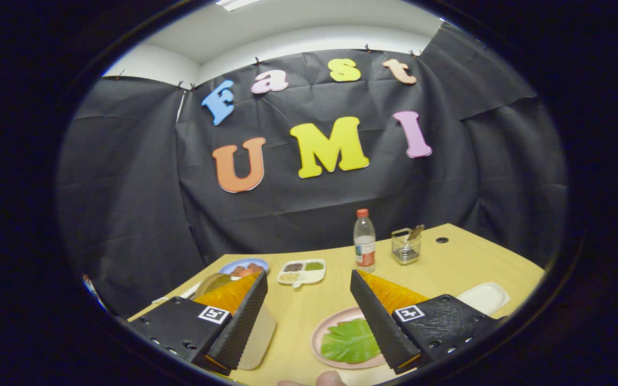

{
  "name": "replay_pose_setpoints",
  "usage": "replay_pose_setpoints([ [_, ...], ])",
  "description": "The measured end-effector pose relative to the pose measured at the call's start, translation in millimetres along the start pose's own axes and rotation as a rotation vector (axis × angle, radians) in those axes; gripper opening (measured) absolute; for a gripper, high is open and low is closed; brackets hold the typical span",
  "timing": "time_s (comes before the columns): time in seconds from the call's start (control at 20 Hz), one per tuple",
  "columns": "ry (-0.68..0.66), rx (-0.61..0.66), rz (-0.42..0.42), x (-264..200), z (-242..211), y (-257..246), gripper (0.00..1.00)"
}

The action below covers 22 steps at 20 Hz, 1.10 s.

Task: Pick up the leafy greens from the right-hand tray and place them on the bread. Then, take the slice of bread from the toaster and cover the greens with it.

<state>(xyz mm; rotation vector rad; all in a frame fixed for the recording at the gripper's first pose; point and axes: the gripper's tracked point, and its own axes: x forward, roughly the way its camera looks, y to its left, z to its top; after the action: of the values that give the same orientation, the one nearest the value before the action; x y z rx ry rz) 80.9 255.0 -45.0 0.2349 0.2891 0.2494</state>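
The wooden table [309, 316] spreads ahead of the gripper [309, 284], whose 2 fingers stand wide apart, released, with nothing between them; the move to come turns on 1 relation: the leafy greens [350, 341] lie low between the fingers, hard against the inner face of the right finger and partly hidden by it, so the claw looks to need a small shift to the right and downward to straddle them; the greens rest flat on a pink plate [322, 328], a broad crinkled leaf with visible veins, bright green, its longer axis seemingly running across the fingers' line rather than along it; beside the left finger a pale flat slice, likely the bread [258, 343], lies partly covered by that finger. Well beyond the fingertips stand a wire toaster rack [405, 247] with a slice upright in it, a bottle [364, 240] and a divided dish [302, 272]; a white tray [485, 296] sits beyond the right finger.
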Motion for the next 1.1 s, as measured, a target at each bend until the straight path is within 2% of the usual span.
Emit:
replay_pose_setpoints([
  [0.3,0.063,-0.022,0.024,28.9,-35.5,77.7,0.96],
  [0.5,0.073,-0.079,-0.005,42.2,-47.5,95.1,0.96],
  [0.85,0.15,-0.097,-0.023,68.6,-74.7,110.1,0.95],
  [1.1,0.191,-0.042,-0.049,74.6,-79.3,106.3,0.39],
])
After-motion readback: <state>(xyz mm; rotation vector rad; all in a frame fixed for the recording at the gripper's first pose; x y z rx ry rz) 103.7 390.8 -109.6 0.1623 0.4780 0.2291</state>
